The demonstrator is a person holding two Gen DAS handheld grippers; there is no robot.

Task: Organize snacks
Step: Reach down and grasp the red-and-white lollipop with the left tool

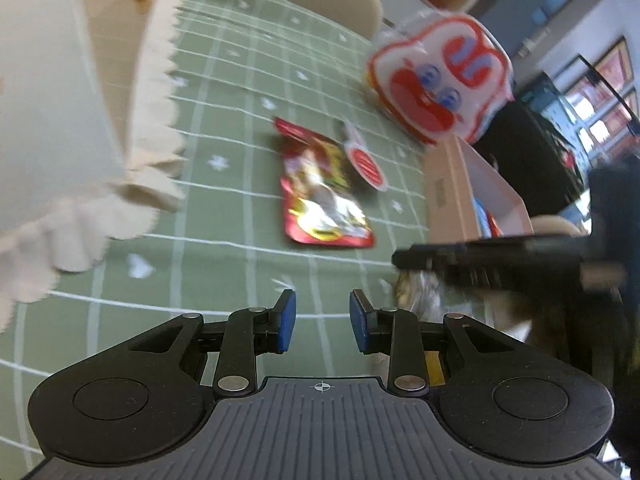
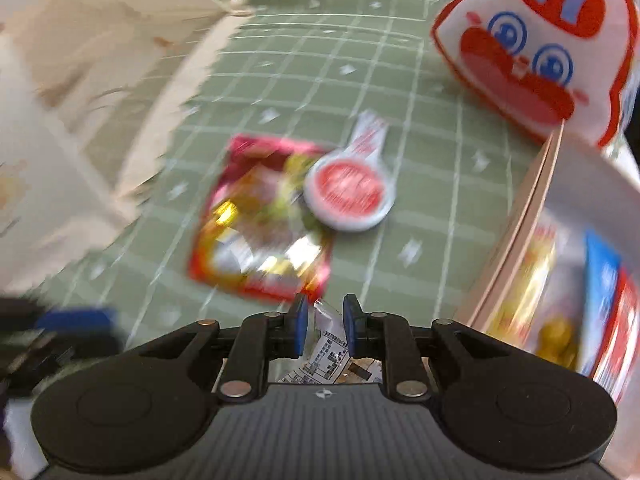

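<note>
Left wrist view: the left gripper (image 1: 322, 322) hangs above the worktop (image 1: 224, 80), which is covered by a green cloth with a white grid. Its blue-padded fingers (image 1: 286, 324) stand well apart with only the cloth visible between them; it holds nothing.

A red foil snack packet (image 1: 322, 196) lies flat on the cloth ahead of the gripper. Beside its far right corner lies a round white-and-red paddle-shaped snack (image 1: 365, 162); whether the two overlap is unclear in this view, but in the right wrist view the round snack (image 2: 349, 192) rests partly on the packet (image 2: 260, 220).

A cream box with a frilled, serrated edge (image 1: 80, 92) fills the left of the frame. A pink-walled cardboard box (image 1: 452, 196) stands at the right, with coloured packets inside. Behind and above it is a white bag printed with a red cartoon face and blue eyes (image 1: 440, 80). The right gripper (image 1: 480, 262) enters from the right as a dark, blurred bar.

Right wrist view: the right gripper (image 2: 324, 328) has its fingers drawn close together, with a crinkled clear wrapper bearing black print (image 2: 330, 344) between the pads. The gap is narrow and the wrapper appears pinched, though motion blur makes contact uncertain. The cardboard box (image 2: 520, 240) sits close on the right, with yellow, blue and red packets (image 2: 560, 300) inside. The cartoon-face bag (image 2: 532, 48) looms at upper right and the cream box (image 2: 80, 100) at left.
</note>
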